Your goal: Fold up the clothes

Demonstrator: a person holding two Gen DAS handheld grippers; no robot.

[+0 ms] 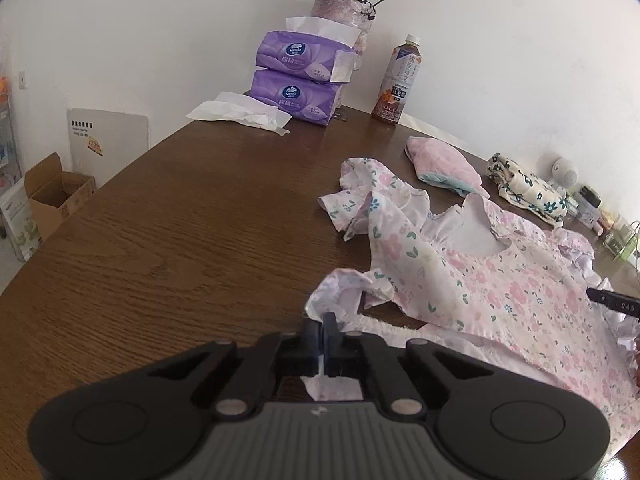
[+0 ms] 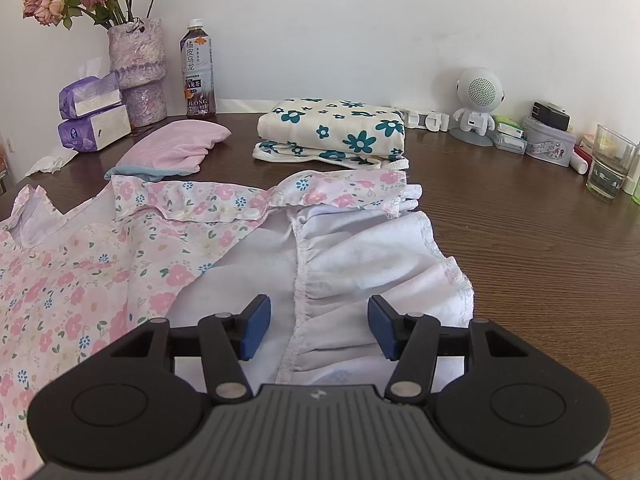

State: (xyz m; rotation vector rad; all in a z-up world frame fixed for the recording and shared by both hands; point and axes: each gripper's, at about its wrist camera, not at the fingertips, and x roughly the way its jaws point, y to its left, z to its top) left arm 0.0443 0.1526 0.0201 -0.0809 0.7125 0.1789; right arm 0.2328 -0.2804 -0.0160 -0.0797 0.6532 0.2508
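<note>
2 folded garments, pink point(image 2: 176, 146) and flowered point(image 2: 332, 128), lie far on the table point(image 1: 180, 220). The dress point(image 1: 500, 292) lies spread, part-folded. Left gripper point(image 1: 322, 330) pinches its ruffle; right gripper point(image 2: 319, 326) hovers, fingers apart.

Dress point(image 2: 100, 264) spread on table point(image 2: 540, 248), lower left of right wrist view. Folded cloth point(image 2: 336, 128) behind it, centre frame; small garment point(image 2: 180, 144) left of that. Vase point(image 2: 138, 72), bottle point(image 2: 198, 72), tissue packs point(image 2: 94, 116) upper left by wall. Speaker point(image 2: 476, 104), glass point(image 2: 612, 160) far right.
</note>
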